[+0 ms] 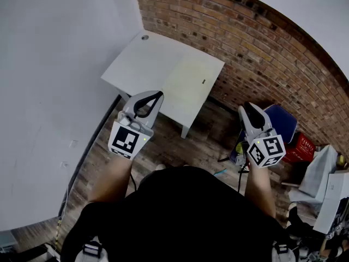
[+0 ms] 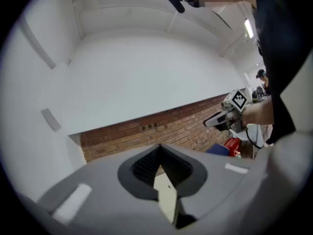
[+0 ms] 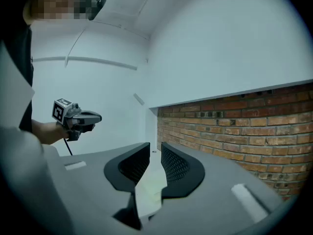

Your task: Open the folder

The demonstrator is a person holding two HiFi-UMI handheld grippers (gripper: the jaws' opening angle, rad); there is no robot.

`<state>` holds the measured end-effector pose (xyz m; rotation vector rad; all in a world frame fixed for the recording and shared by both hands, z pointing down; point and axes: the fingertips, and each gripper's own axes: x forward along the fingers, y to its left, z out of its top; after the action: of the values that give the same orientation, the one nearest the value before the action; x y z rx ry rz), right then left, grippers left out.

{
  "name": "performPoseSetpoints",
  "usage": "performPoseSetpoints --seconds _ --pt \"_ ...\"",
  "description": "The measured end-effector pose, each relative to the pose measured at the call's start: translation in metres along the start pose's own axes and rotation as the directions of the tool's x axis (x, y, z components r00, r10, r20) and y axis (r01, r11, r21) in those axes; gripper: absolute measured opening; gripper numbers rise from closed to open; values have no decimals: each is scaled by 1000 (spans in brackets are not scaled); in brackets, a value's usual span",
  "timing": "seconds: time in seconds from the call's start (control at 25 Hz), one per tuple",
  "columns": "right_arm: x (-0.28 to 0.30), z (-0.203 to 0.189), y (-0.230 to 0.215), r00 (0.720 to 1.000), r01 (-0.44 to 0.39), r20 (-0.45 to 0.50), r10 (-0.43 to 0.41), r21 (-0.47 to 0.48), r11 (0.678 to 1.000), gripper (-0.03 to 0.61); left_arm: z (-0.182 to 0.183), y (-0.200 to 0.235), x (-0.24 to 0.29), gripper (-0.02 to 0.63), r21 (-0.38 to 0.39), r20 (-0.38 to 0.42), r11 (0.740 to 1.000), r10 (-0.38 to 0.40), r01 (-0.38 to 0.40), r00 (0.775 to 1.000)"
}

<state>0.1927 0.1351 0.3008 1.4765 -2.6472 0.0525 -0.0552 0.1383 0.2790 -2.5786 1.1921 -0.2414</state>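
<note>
Hanging well back from the table (image 1: 136, 64); left gripper (image 1: 159, 95) clenched on nothing, right gripper (image 1: 246, 107) slightly parted, empty; pale folder (image 1: 188, 82) lies flat on the table's brick-wall side; best approach low, catching only the top cover.

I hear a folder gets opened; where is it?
In the head view the pale folder lies flat on the right half of the white table, close to the brick wall.

a white rectangular table (image 1: 143, 64) stands in the corner beside a red brick wall (image 1: 262, 53), on dark wooden planks (image 1: 174, 146); a red box (image 1: 300, 148) lies well apart.
</note>
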Motion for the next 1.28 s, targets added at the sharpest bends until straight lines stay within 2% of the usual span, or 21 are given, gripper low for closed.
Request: performPoseSetpoints --seconds 0.16,0.4,0.64,0.96,1.28 --pt "-5 4 4 1000 22 13 -22 -2 1000 72 -1 3 -9 2 -13 11 1000 -8 8 1000" --pt "-1 3 13 1000 4 11 -4 3 1000 72 -4 7 -12 2 -18 -7 1000 6 -6 1000" --pt "-7 0 -11 998 44 35 -46 70 997 72 -13 0 2 3 2 -45 999 38 -38 998" --pt "-13 0 -37 997 37 60 -42 69 997 72 0 -25 18 4 8 -31 998 55 -55 998" --pt "5 7 -44 997 34 65 -38 62 998 71 -2 -5 29 4 -15 -24 997 76 -77 997"
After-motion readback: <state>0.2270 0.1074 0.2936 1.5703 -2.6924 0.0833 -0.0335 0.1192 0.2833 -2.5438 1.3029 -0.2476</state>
